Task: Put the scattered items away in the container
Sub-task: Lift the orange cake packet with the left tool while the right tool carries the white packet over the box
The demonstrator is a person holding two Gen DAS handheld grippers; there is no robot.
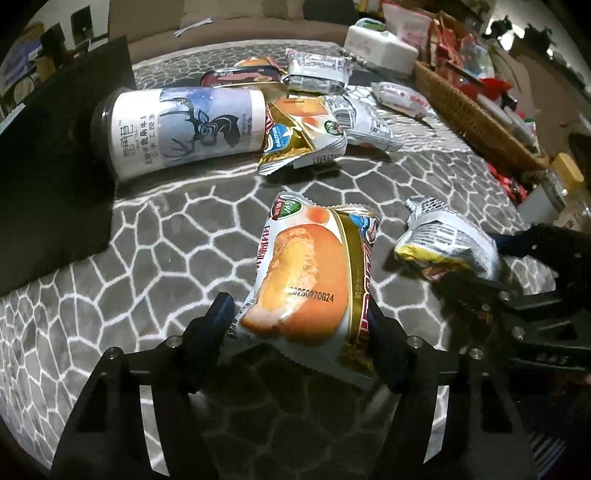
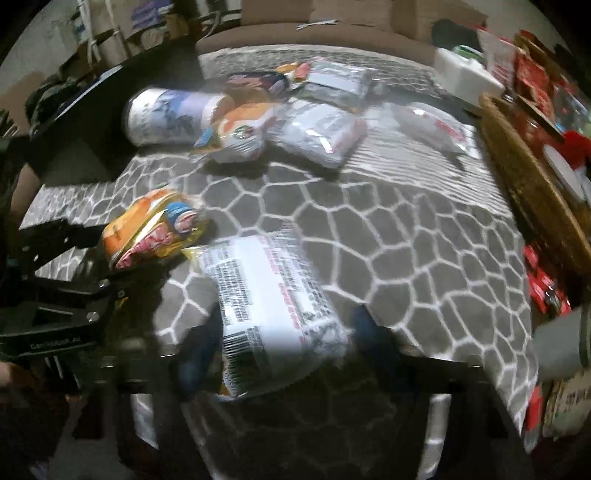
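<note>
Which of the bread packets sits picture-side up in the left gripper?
The orange bread packet, date stamp showing, held between the left gripper fingers. The right gripper holds a packet with its printed white back up; a third picture-side-up packet lies by the milk tea cup.

A home living room is suggested: a grey rug (image 1: 166,229) with a white cobble pattern is laid beside a brown sofa (image 1: 229,33), and household clutter is piled around a wicker basket (image 1: 469,118).
</note>
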